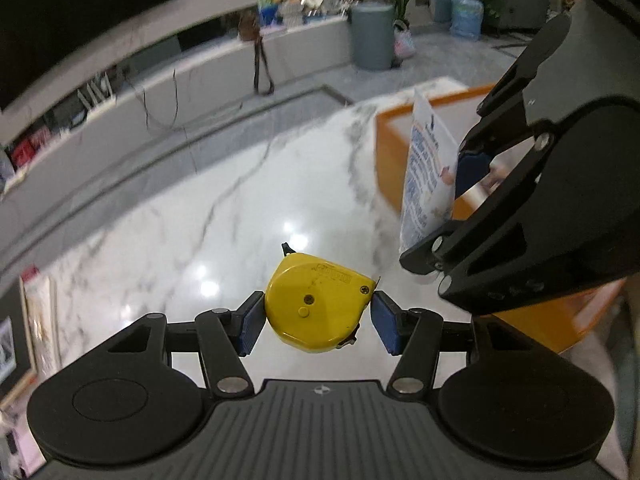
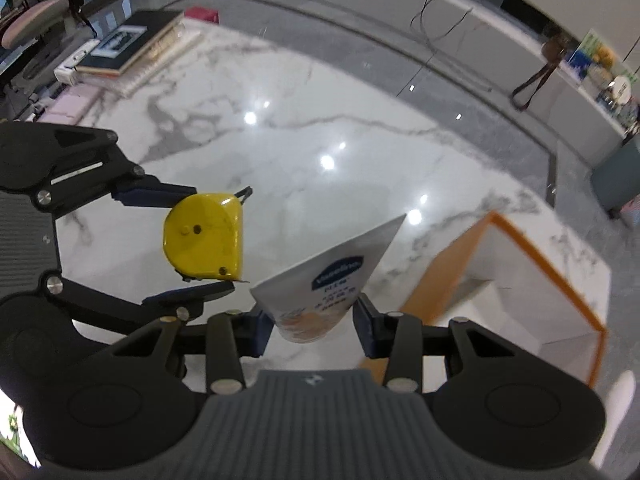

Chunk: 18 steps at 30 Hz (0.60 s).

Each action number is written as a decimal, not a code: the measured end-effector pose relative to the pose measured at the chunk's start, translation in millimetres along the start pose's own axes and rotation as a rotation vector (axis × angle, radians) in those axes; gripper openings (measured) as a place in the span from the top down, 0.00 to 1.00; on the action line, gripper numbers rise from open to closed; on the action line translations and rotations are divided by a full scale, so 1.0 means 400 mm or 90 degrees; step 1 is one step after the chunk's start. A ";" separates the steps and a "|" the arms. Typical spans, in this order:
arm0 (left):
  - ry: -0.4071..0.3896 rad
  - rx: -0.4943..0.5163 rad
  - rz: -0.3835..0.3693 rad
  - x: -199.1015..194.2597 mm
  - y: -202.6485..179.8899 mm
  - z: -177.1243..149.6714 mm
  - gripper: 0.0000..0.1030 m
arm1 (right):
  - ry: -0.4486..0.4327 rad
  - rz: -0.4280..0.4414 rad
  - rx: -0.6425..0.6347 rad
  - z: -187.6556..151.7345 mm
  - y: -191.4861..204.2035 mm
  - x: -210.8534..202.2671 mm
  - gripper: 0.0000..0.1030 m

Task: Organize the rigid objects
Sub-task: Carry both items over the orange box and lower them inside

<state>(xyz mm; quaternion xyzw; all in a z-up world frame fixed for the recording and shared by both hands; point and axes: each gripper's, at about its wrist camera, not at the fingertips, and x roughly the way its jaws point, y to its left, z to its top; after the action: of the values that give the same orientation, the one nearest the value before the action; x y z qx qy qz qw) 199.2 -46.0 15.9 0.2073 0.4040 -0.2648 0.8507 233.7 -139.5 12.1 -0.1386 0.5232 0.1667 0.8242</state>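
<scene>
In the left wrist view, the left gripper is closed on the yellow tape measure; its two blue pads press the case from the sides, so the flat face looks up at the camera and the tape measure hangs above the marble table without touching it. At 2 o'clock the right gripper carries the white lotion tube in front of the orange box. I judge that both things are lifted like this because they must go into that box. In the right wrist view, the right gripper has its jaws closed on the cap end of the lotion tube, and the flat crimped end points away toward 1 o'clock; this end is thin, so holding the thick part gives, I think, a firmer grip. The orange box lies at 3 o'clock, open, with a white inside, near the tube but a little apart. The left gripper comes in from 9 o'clock with the tape measure between its fingers, just beside the tube, not touching it.
</scene>
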 end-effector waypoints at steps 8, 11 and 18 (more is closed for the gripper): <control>-0.063 0.067 -0.028 -0.054 -0.160 0.085 0.36 | -0.033 -0.068 0.030 -0.118 -0.091 -0.155 0.59; -0.078 0.099 -0.057 -0.055 -0.228 0.103 0.36 | -0.025 -0.089 0.056 -0.179 -0.144 -0.182 0.59; -0.073 0.161 -0.097 0.016 -0.349 0.144 0.36 | 0.006 -0.109 0.099 -0.303 -0.245 -0.165 0.59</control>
<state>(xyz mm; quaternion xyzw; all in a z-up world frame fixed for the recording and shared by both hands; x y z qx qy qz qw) 149.6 -188.5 25.2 0.2660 0.3327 -0.3890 0.8169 149.5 -285.6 27.1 -0.1191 0.5247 0.0536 0.8412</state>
